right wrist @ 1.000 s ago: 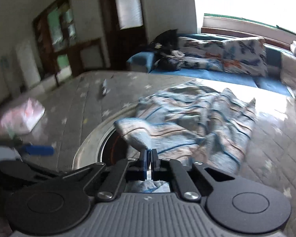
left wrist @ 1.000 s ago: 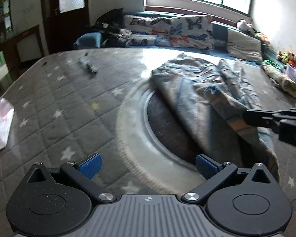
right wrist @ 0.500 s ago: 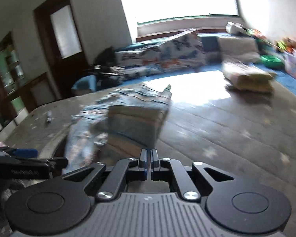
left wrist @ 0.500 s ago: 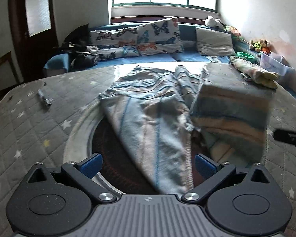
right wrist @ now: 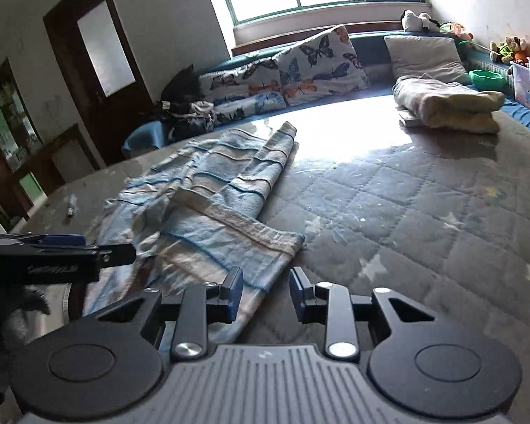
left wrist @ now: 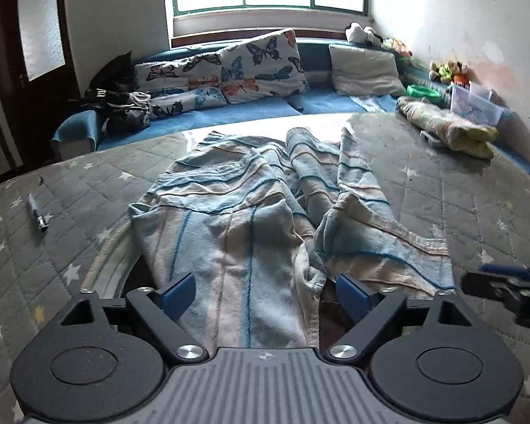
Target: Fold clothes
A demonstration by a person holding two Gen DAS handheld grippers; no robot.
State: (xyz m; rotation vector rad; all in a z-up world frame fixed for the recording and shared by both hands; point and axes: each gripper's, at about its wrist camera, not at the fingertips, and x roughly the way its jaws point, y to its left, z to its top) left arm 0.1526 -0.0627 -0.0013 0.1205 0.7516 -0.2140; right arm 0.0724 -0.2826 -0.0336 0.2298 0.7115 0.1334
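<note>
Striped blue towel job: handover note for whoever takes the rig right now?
Left tool: open, jaws have just been closing a little, straddling the near end of the blue and beige striped towel without pinching it.
Right tool: open, jaws have just been opening; the towel's corner lies by its left finger, not gripped.
Towel: rumpled on the grey quilted star-pattern mattress, right edge flipped over toward the middle. An already folded pale yellow blanket sits at the far right.
Done: first partial fold-over, released.
Left: smooth it, regrip the near edge, finish folding.
</note>
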